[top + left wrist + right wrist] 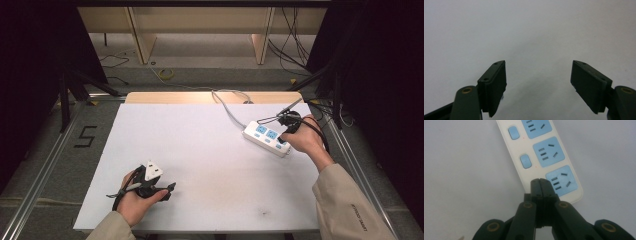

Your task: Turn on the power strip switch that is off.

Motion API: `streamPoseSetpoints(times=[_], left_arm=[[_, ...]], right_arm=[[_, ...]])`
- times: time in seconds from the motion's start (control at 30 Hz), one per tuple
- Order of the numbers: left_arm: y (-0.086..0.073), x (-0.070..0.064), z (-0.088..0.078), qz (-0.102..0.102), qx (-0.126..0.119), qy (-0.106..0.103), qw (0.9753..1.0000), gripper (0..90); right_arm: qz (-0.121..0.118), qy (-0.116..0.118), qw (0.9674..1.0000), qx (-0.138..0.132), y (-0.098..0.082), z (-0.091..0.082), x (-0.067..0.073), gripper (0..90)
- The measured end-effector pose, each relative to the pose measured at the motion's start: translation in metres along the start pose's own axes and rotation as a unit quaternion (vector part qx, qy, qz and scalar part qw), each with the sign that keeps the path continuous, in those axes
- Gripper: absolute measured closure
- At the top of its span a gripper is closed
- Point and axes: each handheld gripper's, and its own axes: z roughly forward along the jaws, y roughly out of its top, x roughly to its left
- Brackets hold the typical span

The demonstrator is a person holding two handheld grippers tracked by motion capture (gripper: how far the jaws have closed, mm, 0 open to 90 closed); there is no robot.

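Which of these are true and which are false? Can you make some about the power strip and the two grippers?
1. The right gripper is shut. True.
2. The left gripper is shut. False: its jaws stand wide apart with nothing between them.
3. The power strip has pale blue sockets. True.
4. A plug sits in one of the sockets. False: all three sockets seen are free.
5. The power strip lies on the table's left side. False: it lies at the right, by the right gripper.
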Motion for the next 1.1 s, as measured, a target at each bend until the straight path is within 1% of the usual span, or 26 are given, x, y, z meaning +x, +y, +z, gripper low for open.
streamPoseSetpoints(times=[0.1,0.33,1.1], left_arm=[[0.000,-0.001,0.000,-0.003,-0.002,0.000,1.0000,28.5],[0.000,-0.001,0.001,-0.003,-0.002,-0.001,1.0000,28.6],[0.000,-0.001,0.001,-0.003,-0.002,-0.001,1.0000,28.5]], right_arm=[[-0.003,0.001,1.0000,0.001,0.000,0.001,0.000,90.0],[0.002,0.001,1.0000,0.005,0.001,0.004,-0.001,90.0],[0.000,0.001,0.9998,0.017,0.003,0.014,-0.001,90.0]])
